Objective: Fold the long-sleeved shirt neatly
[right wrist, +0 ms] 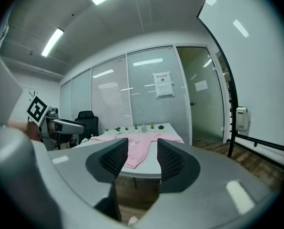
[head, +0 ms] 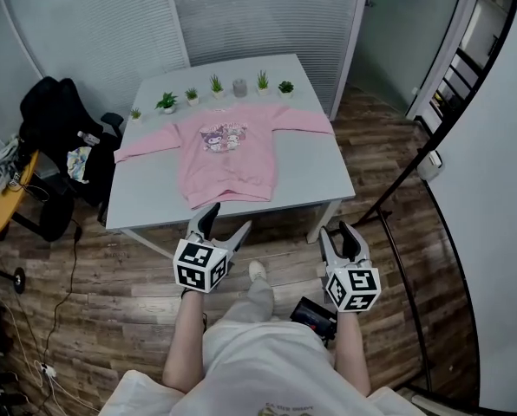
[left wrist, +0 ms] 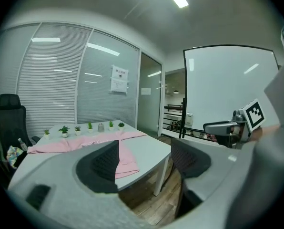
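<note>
Grey table [head: 150,199] bears the pink shirt [head: 230,159] — small plants [head: 216,84] behind it.

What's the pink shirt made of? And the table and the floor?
The pink shirt looks like soft knit cloth, maybe cotton fleece: it lies limp and flat, with a banded hem and a cartoon print on the chest. The table looks like smooth, matte light-grey laminate or painted board; I can't tell which. The floor looks like wood or wood-look planks, with streaky grain and seams.
</note>
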Demonstrator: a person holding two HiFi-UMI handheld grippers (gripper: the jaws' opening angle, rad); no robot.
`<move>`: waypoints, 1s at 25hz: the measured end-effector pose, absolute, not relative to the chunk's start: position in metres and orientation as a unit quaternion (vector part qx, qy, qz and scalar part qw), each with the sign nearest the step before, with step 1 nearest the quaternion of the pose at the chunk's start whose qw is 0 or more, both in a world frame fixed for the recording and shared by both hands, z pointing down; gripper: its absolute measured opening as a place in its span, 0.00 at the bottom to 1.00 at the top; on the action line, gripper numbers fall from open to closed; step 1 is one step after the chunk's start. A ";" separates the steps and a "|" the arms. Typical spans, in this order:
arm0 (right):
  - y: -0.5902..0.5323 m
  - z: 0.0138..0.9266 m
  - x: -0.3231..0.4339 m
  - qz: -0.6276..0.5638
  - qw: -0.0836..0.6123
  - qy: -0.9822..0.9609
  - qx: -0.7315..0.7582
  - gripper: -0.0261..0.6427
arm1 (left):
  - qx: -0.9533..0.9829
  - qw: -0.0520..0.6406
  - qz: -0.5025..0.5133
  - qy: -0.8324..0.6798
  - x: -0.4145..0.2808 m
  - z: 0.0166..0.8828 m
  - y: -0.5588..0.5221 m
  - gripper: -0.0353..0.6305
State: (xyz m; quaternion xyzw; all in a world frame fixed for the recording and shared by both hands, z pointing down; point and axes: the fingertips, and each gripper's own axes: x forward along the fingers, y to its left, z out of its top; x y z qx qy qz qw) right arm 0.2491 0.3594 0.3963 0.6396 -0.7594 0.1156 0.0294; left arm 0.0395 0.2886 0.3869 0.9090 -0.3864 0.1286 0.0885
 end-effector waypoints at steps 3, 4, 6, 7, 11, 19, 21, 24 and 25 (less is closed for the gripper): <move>0.347 0.401 0.264 0.119 0.032 -0.750 0.649 0.31 | 0.915 0.089 0.131 -0.371 0.058 0.390 0.270 0.56; 0.341 0.403 0.270 0.121 0.034 -0.747 0.653 0.31 | 0.917 0.089 0.133 -0.365 0.065 0.392 0.262 0.56; 0.327 0.409 0.283 0.126 0.037 -0.739 0.661 0.31 | 0.921 0.091 0.137 -0.352 0.081 0.398 0.244 0.56; 0.318 0.412 0.290 0.129 0.038 -0.736 0.664 0.31 | 0.923 0.093 0.139 -0.346 0.090 0.401 0.233 0.55; 0.271 0.426 0.318 0.145 0.044 -0.721 0.676 0.31 | 0.930 0.101 0.145 -0.322 0.123 0.413 0.182 0.55; 0.153 0.442 0.352 0.165 0.081 -0.705 0.685 0.31 | 0.935 0.129 0.165 -0.285 0.174 0.437 0.058 0.54; 0.129 0.445 0.361 0.171 0.087 -0.699 0.689 0.31 | 0.937 0.133 0.168 -0.276 0.186 0.441 0.032 0.53; 0.097 0.450 0.371 0.179 0.092 -0.694 0.692 0.31 | 0.940 0.136 0.171 -0.263 0.202 0.446 0.000 0.53; 0.088 0.451 0.374 0.178 0.093 -0.693 0.692 0.31 | 0.940 0.137 0.171 -0.259 0.206 0.448 -0.009 0.53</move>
